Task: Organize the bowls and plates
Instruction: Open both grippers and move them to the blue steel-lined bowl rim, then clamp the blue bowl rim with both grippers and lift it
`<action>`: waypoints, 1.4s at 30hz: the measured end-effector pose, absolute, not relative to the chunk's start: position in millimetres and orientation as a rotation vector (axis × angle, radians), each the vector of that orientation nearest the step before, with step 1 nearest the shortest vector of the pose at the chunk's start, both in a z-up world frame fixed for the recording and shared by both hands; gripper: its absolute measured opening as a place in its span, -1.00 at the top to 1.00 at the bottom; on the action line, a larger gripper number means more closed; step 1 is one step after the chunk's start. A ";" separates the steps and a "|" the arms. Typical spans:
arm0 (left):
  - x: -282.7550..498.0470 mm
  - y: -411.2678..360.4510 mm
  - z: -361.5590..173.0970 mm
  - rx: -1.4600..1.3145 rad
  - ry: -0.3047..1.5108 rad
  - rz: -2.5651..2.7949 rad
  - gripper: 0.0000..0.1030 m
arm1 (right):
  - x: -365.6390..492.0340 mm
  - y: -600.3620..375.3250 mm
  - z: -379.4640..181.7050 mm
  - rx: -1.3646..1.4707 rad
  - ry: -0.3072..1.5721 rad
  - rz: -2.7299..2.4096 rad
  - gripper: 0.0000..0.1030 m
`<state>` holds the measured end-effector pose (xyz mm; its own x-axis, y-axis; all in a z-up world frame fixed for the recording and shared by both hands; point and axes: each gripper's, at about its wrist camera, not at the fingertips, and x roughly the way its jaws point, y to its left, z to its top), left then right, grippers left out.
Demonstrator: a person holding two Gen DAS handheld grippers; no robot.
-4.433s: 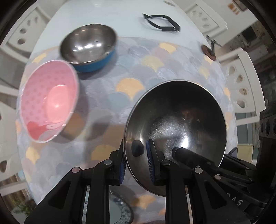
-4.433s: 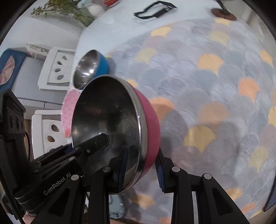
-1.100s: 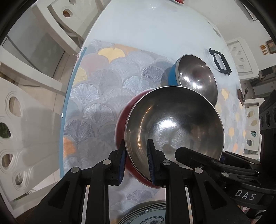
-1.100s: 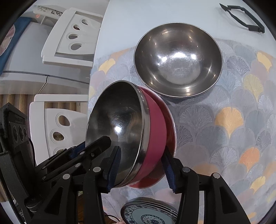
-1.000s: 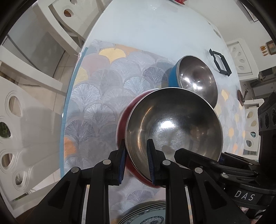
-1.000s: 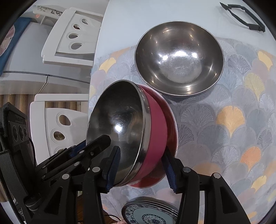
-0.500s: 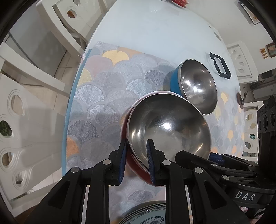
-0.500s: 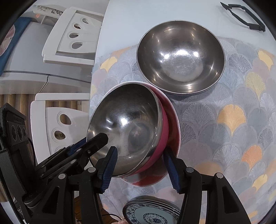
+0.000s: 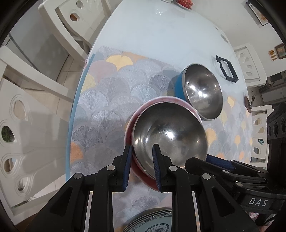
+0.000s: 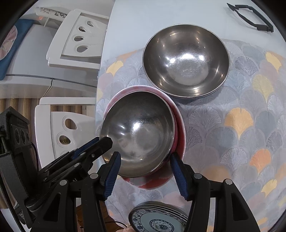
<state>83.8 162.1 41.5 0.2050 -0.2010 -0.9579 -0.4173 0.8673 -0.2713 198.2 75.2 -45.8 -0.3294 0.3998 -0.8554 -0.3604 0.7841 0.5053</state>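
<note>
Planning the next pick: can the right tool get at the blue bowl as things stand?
Probably yes: the right tool is open, and the blue bowl sits uncovered just beyond the red bowl, its rim exposed.

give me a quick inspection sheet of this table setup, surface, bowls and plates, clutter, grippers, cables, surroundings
surface: pale table with a fan-pattern mat laid on it.
job's things: red-sided steel bowl sits in a pink bowl; blue-sided steel bowl beside them on the mat; stack of patterned plates at the near edge.
clutter: black frame-like piece on bare table; small brown object at the far edge, unclear what.
grippers: left gripper straddles the red-sided bowl's rim, fingers apart; right gripper open around its near side.
cables: nothing seen.
surroundings: white chairs around the table.
</note>
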 end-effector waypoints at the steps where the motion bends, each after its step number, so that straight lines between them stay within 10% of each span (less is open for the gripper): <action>1: 84.7 163.1 44.2 -0.540 1.369 0.162 0.59 | 200.1 73.2 -43.4 0.046 1.741 0.772 -0.08; 17: 182.0 173.0 82.2 -0.399 1.278 0.078 0.38 | 256.8 7.3 -38.4 0.301 1.578 0.714 -0.08; 42: 249.3 121.8 -28.7 -0.314 1.518 -0.045 0.32 | 308.8 32.0 -128.5 0.321 1.645 0.624 -0.08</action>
